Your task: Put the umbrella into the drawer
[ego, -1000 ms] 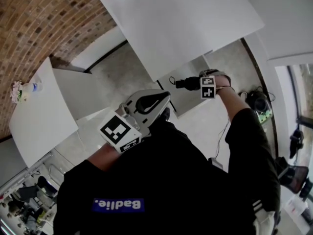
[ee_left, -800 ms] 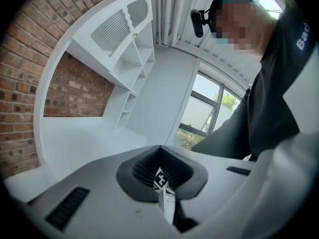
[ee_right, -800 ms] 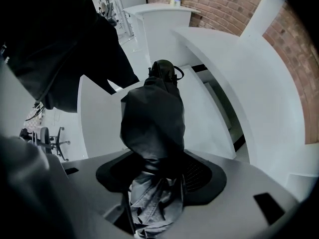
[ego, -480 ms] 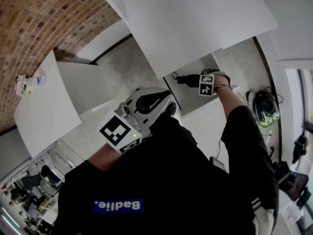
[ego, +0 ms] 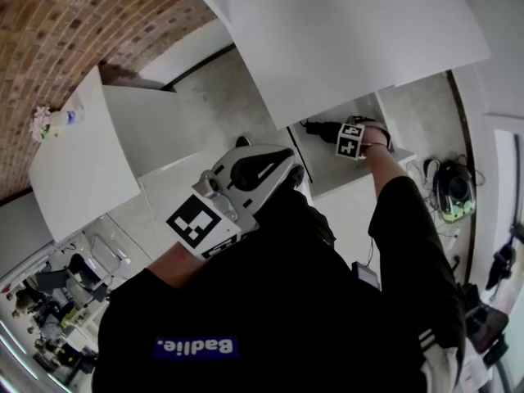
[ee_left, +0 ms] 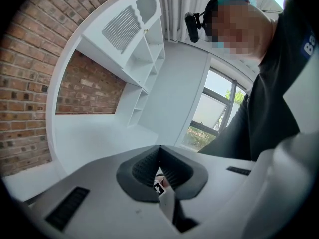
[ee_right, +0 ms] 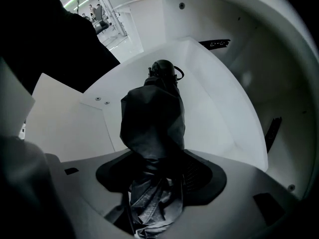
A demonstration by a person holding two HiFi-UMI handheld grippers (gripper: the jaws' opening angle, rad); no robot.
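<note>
Now: right gripper [ee_right: 154, 173] clamps umbrella [ee_right: 152, 118] inside white drawer [ee_right: 219, 108]; left gripper [ee_left: 160, 171] clenched, empty; brick wall [ego: 74, 39] beyond.

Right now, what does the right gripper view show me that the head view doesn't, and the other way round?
Only the right gripper view: the right hand-held gripper clamped on the folded fabric of the black umbrella, and the white inner walls of the drawer up close. Only the head view: the left hand-held gripper held near the person's chest, the brick wall, and a small vase on a white table. Both: the black umbrella reaching into the open drawer.
</note>
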